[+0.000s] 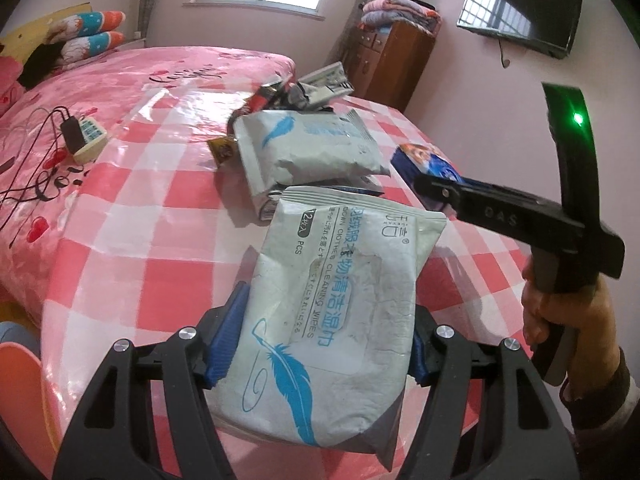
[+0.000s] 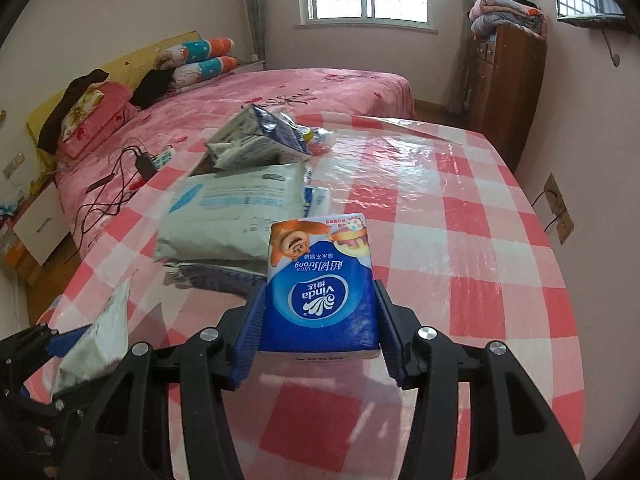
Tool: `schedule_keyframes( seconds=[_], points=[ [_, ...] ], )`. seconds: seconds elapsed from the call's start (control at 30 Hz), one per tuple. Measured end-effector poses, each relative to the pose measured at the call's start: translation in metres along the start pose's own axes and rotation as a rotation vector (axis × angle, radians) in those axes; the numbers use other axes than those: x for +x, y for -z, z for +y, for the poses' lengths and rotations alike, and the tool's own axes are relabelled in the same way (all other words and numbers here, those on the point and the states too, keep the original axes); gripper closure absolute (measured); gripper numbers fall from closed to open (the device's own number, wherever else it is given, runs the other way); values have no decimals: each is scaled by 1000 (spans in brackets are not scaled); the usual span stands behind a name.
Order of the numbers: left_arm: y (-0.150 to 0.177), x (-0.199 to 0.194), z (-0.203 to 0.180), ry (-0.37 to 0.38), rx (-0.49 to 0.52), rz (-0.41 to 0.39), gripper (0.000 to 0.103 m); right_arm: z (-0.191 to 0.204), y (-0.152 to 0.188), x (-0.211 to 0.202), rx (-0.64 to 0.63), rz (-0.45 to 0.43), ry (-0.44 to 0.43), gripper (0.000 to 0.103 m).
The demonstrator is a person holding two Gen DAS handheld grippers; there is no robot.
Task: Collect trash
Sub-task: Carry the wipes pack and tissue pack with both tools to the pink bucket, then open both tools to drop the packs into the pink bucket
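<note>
My left gripper (image 1: pixel 324 340) is shut on a white wet-wipes pack (image 1: pixel 340 280) with a blue feather print, held just above the checked table (image 1: pixel 152 240). In the right wrist view the same pack (image 2: pixel 100 344) shows at lower left in the left gripper (image 2: pixel 44 344). My right gripper (image 2: pixel 320 332) is shut on a blue tissue pack (image 2: pixel 320 280), its blue pads pressing both sides. In the left wrist view the right gripper (image 1: pixel 440 190) reaches in from the right with the tissue pack (image 1: pixel 424 160). A pile of trash stays on the table: another wipes pack (image 1: pixel 308 148) and crumpled cartons (image 1: pixel 316 88).
A pink bed (image 1: pixel 120 72) adjoins the table's left side, with a power strip and cables (image 1: pixel 86 140) on it. A wooden cabinet (image 1: pixel 388 60) with folded blankets stands at the back right. A wall screen (image 1: pixel 524 8) hangs at the upper right.
</note>
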State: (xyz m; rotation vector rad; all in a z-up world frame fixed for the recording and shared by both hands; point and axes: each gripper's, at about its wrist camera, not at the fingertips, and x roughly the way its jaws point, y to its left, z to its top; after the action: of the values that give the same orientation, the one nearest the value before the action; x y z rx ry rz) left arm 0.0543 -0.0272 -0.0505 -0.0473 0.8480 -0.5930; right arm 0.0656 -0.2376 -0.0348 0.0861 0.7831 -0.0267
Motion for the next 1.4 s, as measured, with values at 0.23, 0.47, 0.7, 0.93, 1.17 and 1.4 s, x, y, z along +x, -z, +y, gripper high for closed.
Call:
schedule_keyframes(
  seconds=[0.23,0.47,0.7,0.93,1.17,1.4],
  points=[
    [6,-20,12,-8,-24,-43,36,20,6,-12,-17,-5,-29,51],
    [12,-41,33,-33,-70,-83,36,55,7,-20,-59,-2,-94,51],
    [25,-64,68,-90,-134,-112,36,100,6,-19,-111,22,-198,51],
    [47,-95,121,-191,-239,-140,36,169,8,-15,-198,64,-365,50],
    [84,-123,189,-323,-392,-135,36,258,17,-2,-326,132,-539,50],
    [124,-139,246,-421,-534,-104,35,330,35,17,-430,201,-629,50]
  ],
)
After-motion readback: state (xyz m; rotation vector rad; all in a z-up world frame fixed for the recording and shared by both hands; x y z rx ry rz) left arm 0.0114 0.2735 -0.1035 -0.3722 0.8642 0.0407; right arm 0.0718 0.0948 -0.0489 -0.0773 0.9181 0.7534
